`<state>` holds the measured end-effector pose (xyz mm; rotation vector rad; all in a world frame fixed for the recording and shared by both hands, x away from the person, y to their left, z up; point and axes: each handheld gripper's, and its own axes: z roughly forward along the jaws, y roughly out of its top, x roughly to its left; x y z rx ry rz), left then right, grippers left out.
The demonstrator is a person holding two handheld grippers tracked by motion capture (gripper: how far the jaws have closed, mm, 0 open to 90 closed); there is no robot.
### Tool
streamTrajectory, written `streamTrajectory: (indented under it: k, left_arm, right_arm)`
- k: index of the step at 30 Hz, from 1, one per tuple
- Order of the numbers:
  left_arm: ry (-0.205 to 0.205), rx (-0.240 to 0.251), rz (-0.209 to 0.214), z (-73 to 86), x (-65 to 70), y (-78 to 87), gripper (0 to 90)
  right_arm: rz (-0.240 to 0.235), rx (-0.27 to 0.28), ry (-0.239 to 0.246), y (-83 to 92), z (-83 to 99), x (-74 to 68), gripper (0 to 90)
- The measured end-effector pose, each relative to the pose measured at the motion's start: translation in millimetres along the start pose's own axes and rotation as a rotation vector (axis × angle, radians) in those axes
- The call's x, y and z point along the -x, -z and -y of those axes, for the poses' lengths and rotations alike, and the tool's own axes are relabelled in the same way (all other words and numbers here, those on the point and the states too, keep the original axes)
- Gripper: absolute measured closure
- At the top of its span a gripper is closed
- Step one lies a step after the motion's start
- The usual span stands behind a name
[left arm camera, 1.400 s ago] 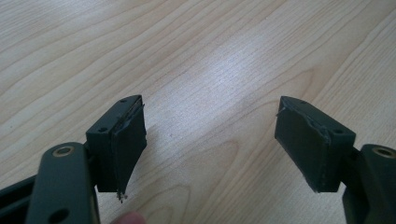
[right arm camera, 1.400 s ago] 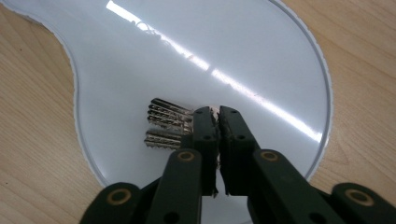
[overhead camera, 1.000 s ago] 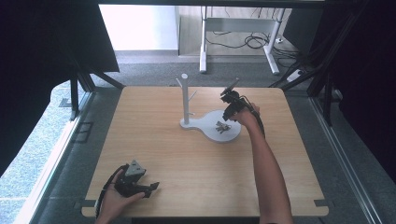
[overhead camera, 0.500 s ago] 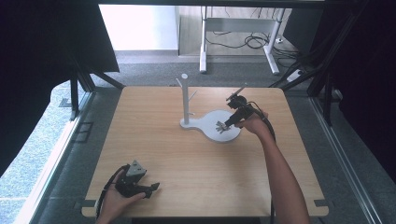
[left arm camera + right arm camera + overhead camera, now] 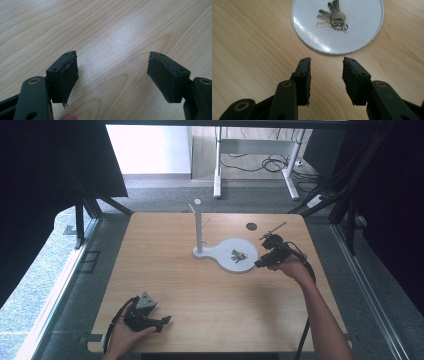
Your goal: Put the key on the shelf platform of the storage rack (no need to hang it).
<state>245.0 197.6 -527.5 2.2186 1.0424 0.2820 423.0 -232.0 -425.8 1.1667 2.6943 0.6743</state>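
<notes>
Keys (image 5: 333,17): lying on the white round dish (image 5: 362,35), far right of counter (image 5: 200,290).
Right claw (image 5: 326,65): empty, just opening, near the dish.
Left claw (image 5: 112,72): wide open, empty, near-left.

I see a pale, light-brown table (image 5: 200,295) with fine wood grain. The round tray (image 5: 362,30) is glossy white, its peg stand (image 5: 198,227) white too. The bunch of keys (image 5: 333,17) is dull silver-grey. Both grippers' jaws are matt black.

A lab or office: bare wooden table (image 5: 210,295), dark screens (image 5: 45,180), floor cables (image 5: 260,165).
</notes>
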Motion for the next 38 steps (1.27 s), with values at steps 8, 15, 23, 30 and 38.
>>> streamTrajectory:
  k: [8, 15, 23, 30, 38]
  left_arm:
    - [0.000, -0.008, -0.002, 0.1, 1.1, -2.2, 24.9]
    - [-0.002, -0.014, -0.003, -0.2, 1.3, -2.9, 24.7]
    - [-0.003, -0.021, -0.005, 0.3, 1.5, -5.2, 24.7]
    - [-0.005, -0.020, -0.006, -0.2, 2.5, -5.2, 24.7]
    - [-0.002, -0.018, -0.011, 0.0, 1.1, -4.5, 24.7]
  right_arm:
    - [-0.014, 0.004, -0.018, 2.0, 45.7, 3.0, 56.5]
    - [-0.027, 0.037, -0.059, 0.1, 82.4, 1.6, 54.0]
    - [-0.052, 0.055, -0.084, -17.2, 114.7, -2.2, 54.0]
    - [-0.043, 0.078, -0.102, -18.2, 122.0, -1.0, 53.9]
    - [-0.044, 0.122, -0.113, -19.8, 120.7, -4.3, 45.3]
